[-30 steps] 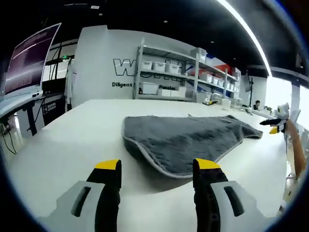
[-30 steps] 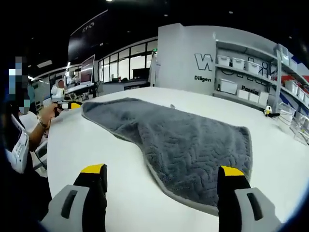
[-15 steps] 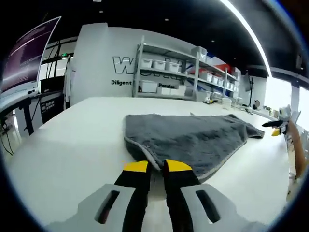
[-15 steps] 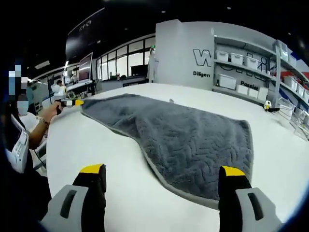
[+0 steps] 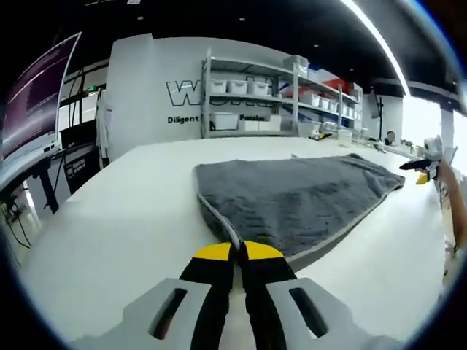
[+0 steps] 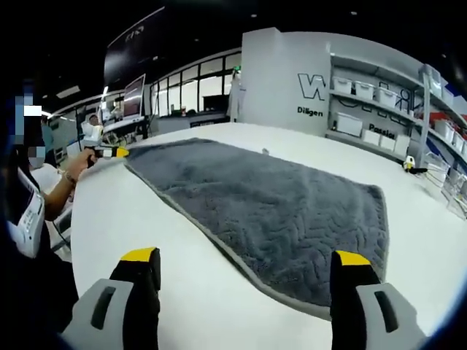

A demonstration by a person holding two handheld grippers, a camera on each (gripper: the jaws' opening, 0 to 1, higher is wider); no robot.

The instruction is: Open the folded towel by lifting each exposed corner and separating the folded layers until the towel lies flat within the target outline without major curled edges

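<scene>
Here, 1 grey towel (image 5: pixel 299 197) lies on 1 white table (image 5: pixel 109 226), and 2 grippers work at it. The left gripper (image 5: pixel 237 251) has its yellow-tipped jaws pinched together on the towel's near corner, where the pale hem comes to a point. The right gripper (image 6: pixel 244 262) stands with jaws wide apart just above the table, nothing between them, the towel's (image 6: pixel 277 211) edge running across beyond the tips. The cloth looks spread in 1 layer, its weave wavy. Behind, a shelf rack (image 5: pixel 252 98) holds white bins, too blurred to count.
</scene>
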